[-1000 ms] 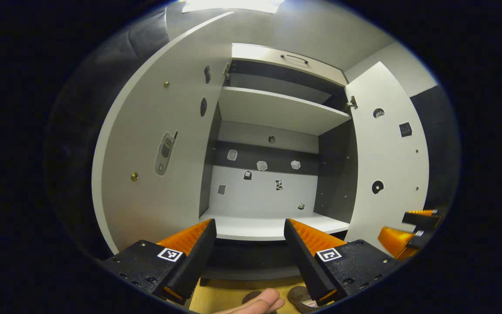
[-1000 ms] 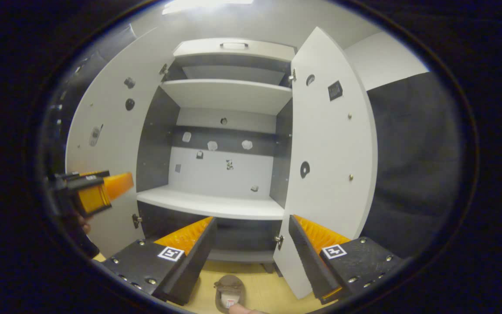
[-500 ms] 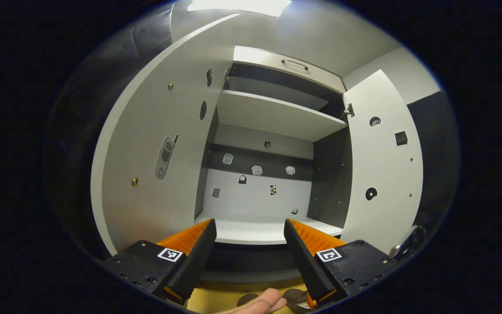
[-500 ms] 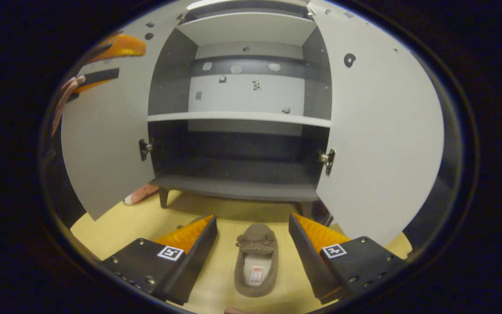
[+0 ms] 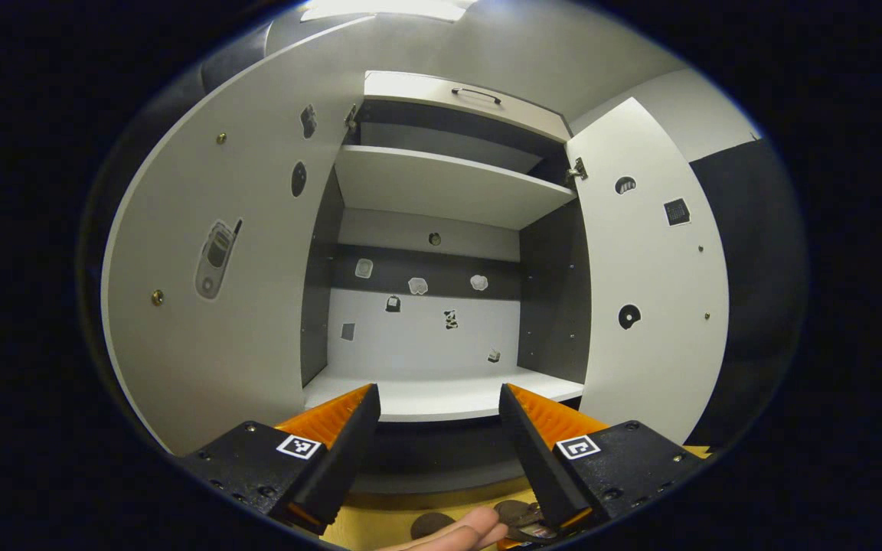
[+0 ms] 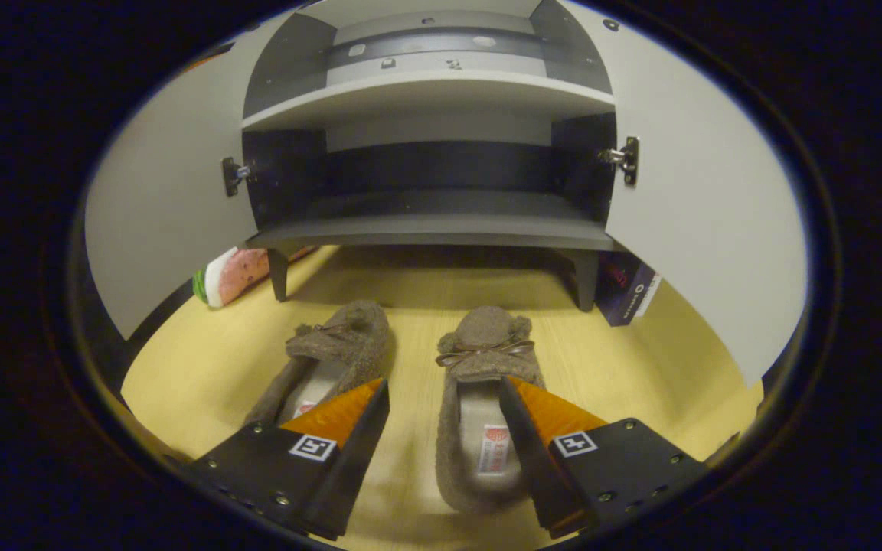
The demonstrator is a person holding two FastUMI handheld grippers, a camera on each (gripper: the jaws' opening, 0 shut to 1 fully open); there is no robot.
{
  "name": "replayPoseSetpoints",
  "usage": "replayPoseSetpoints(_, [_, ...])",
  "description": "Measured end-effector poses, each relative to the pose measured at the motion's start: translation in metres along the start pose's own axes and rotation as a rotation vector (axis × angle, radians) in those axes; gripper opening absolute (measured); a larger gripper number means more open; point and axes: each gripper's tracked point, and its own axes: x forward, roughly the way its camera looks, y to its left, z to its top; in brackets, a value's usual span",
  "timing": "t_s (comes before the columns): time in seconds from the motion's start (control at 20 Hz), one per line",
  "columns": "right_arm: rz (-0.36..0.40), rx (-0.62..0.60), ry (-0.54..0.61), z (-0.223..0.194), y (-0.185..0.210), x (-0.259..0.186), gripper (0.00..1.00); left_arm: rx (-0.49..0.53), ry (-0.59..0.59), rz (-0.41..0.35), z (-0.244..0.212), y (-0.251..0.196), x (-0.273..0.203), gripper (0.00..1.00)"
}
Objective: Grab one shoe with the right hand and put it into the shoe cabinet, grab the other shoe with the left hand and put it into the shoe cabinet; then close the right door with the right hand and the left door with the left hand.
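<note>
Two fuzzy brown slippers, the left shoe [image 6: 334,360] and right shoe [image 6: 483,398], are lying side by side on the yellow wood floor [image 6: 204,367] before the open shoe cabinet [image 6: 433,229]. The right gripper [image 6: 441,398] is hovering spread over the right shoe; the left gripper [image 5: 437,402] is gaping, facing white shelves [image 5: 441,184].

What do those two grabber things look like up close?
Each one is a chunky black block that splits into two wedge-shaped fingers with ridged inner faces. The left gripper and the right gripper both wear small square black-and-white code stickers, one on each finger's base, and little screws dot the black housing.
</note>
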Motion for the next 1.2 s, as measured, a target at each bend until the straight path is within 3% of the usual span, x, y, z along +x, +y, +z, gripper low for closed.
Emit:
replayPoseSetpoints(0.15, [-0.041,0.055,-0.018,0.004,-0.004,0.015,0.85,0.028,-0.005,0.026,-0.001,0.009,0.008,0.96])
replayPoseSetpoints(0.25, [-0.039,0.109,0.043,-0.009,-0.005,0.030,0.41,0.038,-0.023,0.051,0.001,0.018,0.013,0.96])
replayPoseSetpoints(0.4, [-0.027,0.176,0.059,-0.014,-0.005,0.044,0.39,0.066,-0.019,0.080,-0.004,0.024,0.023,0.96])
replayPoseSetpoints(0.45, [-0.040,0.176,0.045,-0.011,-0.009,0.048,0.35,0.075,-0.017,0.085,-0.006,0.025,0.027,0.96])
replayPoseSetpoints(0.5, [-0.029,0.181,0.051,-0.014,-0.005,0.046,0.24,0.084,-0.011,0.085,-0.009,0.025,0.030,0.95])
replayPoseSetpoints(0.6, [0.005,0.146,0.031,-0.015,0.000,0.046,0.22,0.093,0.010,0.087,-0.017,0.024,0.038,0.95])
replayPoseSetpoints(0.65, [0.015,0.151,0.014,-0.012,0.000,0.044,0.02,0.094,0.025,0.084,-0.022,0.023,0.040,0.95])
replayPoseSetpoints(0.9, [0.056,0.148,-0.049,0.011,-0.002,0.025,0.04,0.069,0.041,0.076,-0.026,0.027,0.044,0.96])
replayPoseSetpoints(1.2, [0.053,0.103,-0.150,0.077,-0.010,-0.020,0.03,0.008,0.084,0.137,-0.035,0.058,0.050,0.96])
